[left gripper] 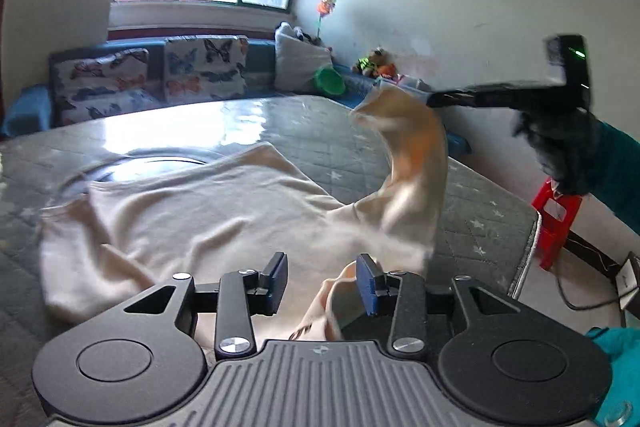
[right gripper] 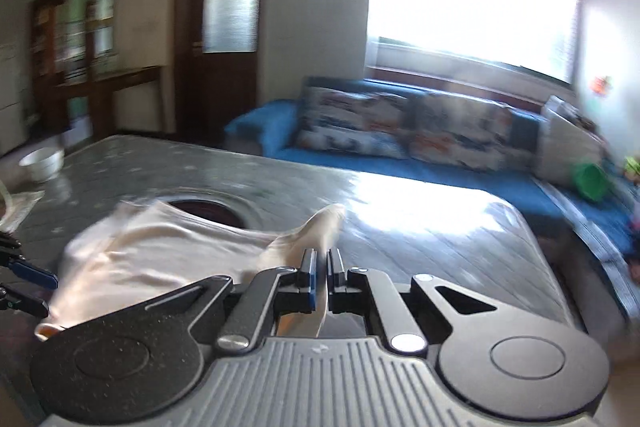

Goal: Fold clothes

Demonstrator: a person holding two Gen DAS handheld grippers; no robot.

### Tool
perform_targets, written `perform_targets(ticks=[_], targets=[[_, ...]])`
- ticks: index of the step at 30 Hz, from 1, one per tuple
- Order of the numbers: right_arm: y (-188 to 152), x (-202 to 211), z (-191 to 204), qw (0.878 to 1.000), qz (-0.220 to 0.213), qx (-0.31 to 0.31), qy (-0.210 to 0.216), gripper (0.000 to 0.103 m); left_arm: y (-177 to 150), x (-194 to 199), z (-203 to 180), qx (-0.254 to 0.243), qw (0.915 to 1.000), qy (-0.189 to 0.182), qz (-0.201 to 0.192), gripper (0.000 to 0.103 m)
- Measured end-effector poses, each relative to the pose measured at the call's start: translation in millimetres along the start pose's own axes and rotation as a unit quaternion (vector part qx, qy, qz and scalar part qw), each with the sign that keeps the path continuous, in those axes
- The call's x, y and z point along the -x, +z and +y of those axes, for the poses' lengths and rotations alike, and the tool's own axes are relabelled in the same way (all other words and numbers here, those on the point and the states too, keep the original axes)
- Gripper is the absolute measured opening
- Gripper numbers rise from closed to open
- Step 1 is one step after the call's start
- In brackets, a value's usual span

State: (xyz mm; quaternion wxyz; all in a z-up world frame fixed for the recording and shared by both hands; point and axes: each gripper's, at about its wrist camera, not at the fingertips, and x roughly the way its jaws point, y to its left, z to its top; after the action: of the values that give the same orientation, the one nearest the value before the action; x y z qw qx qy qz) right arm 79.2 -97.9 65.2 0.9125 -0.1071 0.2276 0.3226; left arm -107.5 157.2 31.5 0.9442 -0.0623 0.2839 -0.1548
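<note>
A cream garment (left gripper: 188, 211) lies spread on a grey quilted table (left gripper: 280, 123). My left gripper (left gripper: 322, 281) is open low over the garment's near edge, a fold of cloth beside its right finger. My right gripper (right gripper: 323, 269) is shut on a corner of the garment (right gripper: 160, 247) and lifts it above the table. In the left wrist view the right gripper (left gripper: 436, 99) shows at the right with the raised cloth hanging from it. The left gripper's blue fingers (right gripper: 34, 273) show at the left edge of the right wrist view.
A blue sofa (left gripper: 260, 63) with butterfly cushions runs behind the table under a bright window. A green bowl (left gripper: 330, 79) and toys sit at its right end. A red stool (left gripper: 556, 223) stands right of the table. A white bowl (right gripper: 42, 163) sits on the far left corner.
</note>
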Motion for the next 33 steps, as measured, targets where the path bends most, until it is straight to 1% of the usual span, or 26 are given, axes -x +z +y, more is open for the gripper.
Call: perform_targets(ticks=[2, 5, 8, 11, 12, 13, 14, 16, 18, 20, 23, 26, 27, 29, 33], targets=[[-17, 9, -19, 0.999, 0.012, -0.022, -0.03, 0.004, 1, -17, 0, 0.007, 0.9998, -0.007, 0.016, 0.044], [-47, 10, -42, 0.995, 0.049, -0.058, -0.068, 0.005, -7, -39, 1, 0.02, 0.9984, -0.02, 0.049, 0.044], [-71, 8, -57, 0.991, 0.076, -0.083, -0.073, 0.009, -21, -50, -5, 0.02, 0.9961, -0.033, 0.079, 0.044], [-82, 6, -63, 0.99, 0.083, -0.093, -0.068, 0.013, -33, -45, -17, 0.011, 0.994, -0.05, 0.097, 0.044], [-85, 3, -63, 0.99, 0.084, -0.095, -0.068, 0.026, -37, -42, -21, 0.006, 0.9931, -0.056, 0.102, 0.044], [-87, -1, -63, 0.989, 0.085, -0.096, -0.068, 0.042, -40, -37, -26, 0.001, 0.9929, -0.059, 0.103, 0.044], [-89, -4, -64, 0.989, 0.086, -0.098, -0.068, 0.044, -41, -34, -29, -0.005, 0.9927, -0.06, 0.105, 0.044], [-90, -15, -66, 0.988, 0.091, -0.104, -0.065, 0.044, -40, -25, -32, -0.004, 0.9926, -0.064, 0.103, 0.044], [-91, -26, -68, 0.987, 0.096, -0.111, -0.063, 0.046, -33, -17, -34, -0.007, 0.9937, -0.066, 0.091, 0.044], [-92, -35, -72, 0.986, 0.098, -0.116, -0.068, 0.048, -25, -12, -35, -0.009, 0.9959, -0.056, 0.07, 0.044], [-94, -46, -81, 0.983, 0.1, -0.135, -0.076, 0.049, -12, -19, -30, 0.012, 0.9982, -0.037, 0.046, 0.046], [-98, -53, -88, 0.981, 0.1, -0.144, -0.088, 0.051, -8, -39, -25, 0.043, 0.9974, -0.028, 0.05, 0.046], [-99, -54, -90, 0.98, 0.102, -0.147, -0.089, 0.051, -9, -46, -27, 0.045, 0.997, -0.031, 0.054, 0.046], [-103, -57, -94, 0.978, 0.106, -0.153, -0.093, 0.051, -10, -59, -30, 0.05, 0.9961, -0.04, 0.061, 0.046], [-106, -59, -94, 0.979, 0.108, -0.146, -0.091, 0.047, -16, -74, -46, 0.037, 0.9948, -0.056, 0.077, 0.046]])
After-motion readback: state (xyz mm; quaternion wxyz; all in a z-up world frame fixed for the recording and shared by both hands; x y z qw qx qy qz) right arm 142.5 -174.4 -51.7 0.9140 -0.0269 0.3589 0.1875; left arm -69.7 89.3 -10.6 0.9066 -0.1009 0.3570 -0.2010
